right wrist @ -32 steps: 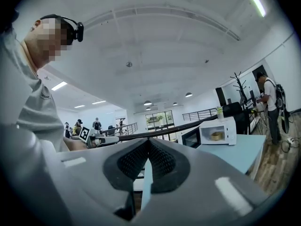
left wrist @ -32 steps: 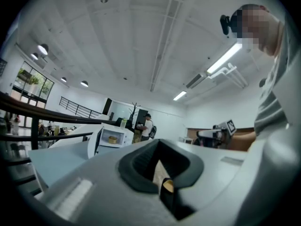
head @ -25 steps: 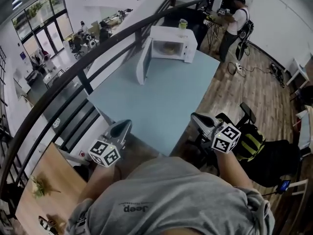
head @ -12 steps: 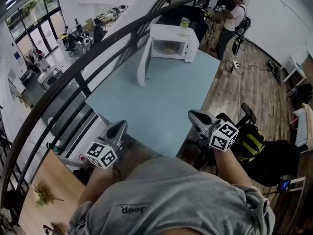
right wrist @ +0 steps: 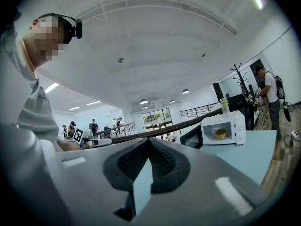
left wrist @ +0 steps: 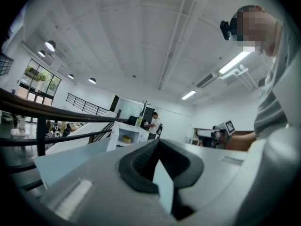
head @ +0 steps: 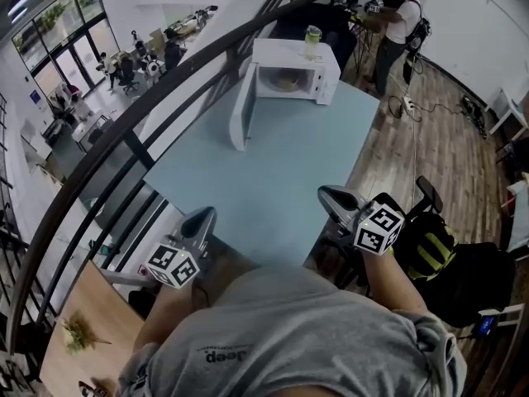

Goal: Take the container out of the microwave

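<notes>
A pale blue table (head: 273, 180) is set beside a curved black railing (head: 132, 131), past which a lower floor (head: 99, 98) with desks and seated people is seen. Tall windows (head: 62, 19) are found at its far end. Wooden floorboards (head: 430, 139) are laid to the right, under a white wall (head: 471, 23). What may be a coat stand (right wrist: 238, 76) is placed at the back. The white ceiling (left wrist: 141, 41) is lit by strip lights (left wrist: 235, 62) and round lamps (left wrist: 50, 46).
</notes>
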The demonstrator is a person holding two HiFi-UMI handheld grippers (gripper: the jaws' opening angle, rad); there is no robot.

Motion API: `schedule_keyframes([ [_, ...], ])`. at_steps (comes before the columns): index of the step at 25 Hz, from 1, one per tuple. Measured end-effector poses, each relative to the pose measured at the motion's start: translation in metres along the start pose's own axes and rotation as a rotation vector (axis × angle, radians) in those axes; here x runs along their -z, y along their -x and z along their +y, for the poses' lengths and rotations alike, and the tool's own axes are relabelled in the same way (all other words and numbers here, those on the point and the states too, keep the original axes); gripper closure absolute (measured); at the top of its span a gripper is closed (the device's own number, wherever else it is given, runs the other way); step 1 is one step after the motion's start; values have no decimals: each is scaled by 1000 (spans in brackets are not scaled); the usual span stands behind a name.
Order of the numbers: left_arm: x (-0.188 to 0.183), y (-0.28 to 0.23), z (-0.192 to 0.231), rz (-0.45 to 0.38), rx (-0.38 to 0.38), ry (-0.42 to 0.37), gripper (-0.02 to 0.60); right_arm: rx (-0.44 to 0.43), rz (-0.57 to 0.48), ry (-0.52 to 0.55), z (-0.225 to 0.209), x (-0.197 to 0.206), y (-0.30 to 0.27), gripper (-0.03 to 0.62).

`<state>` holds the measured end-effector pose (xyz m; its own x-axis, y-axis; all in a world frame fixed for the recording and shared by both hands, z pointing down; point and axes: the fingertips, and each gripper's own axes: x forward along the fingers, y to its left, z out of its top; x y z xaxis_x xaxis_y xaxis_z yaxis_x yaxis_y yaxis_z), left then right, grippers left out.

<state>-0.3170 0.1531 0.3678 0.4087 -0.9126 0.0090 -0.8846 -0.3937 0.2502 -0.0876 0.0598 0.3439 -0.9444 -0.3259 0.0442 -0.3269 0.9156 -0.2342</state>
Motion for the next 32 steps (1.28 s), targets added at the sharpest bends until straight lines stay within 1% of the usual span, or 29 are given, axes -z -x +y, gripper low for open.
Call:
schedule_keyframes([
  [4,7,-52,0,13,-22,1,555,-11,-24,-26,-59,-2,6,591],
  [8,12,-129,-5,44,-42,21,555,-11,-33,-52,-143,-9,14,591],
  [11,20,-190,-7,72,-36,45,555,-7,-23,-25,-207,-6,20,591],
  [15,29,-273,10,85,-46,80,555,-13,3,6,-292,3,3,591],
  [17,34,-302,20,104,-42,73,555,-17,21,18,-324,10,-13,591],
  [19,38,-321,34,129,-31,37,555,-10,41,30,-348,19,-36,591],
  [21,39,-338,53,146,-6,2,555,11,54,47,-367,23,-63,591],
  [23,39,-358,74,149,36,-20,555,39,70,84,-385,24,-94,591],
  [26,49,-388,103,146,91,-18,555,100,126,158,-411,30,-140,591],
  [28,57,-413,122,147,116,-15,555,141,147,170,-431,33,-167,591],
  [30,67,-445,137,150,133,-19,555,163,160,172,-453,35,-192,589],
  [32,80,-479,153,154,133,-23,555,171,181,195,-479,41,-217,589],
])
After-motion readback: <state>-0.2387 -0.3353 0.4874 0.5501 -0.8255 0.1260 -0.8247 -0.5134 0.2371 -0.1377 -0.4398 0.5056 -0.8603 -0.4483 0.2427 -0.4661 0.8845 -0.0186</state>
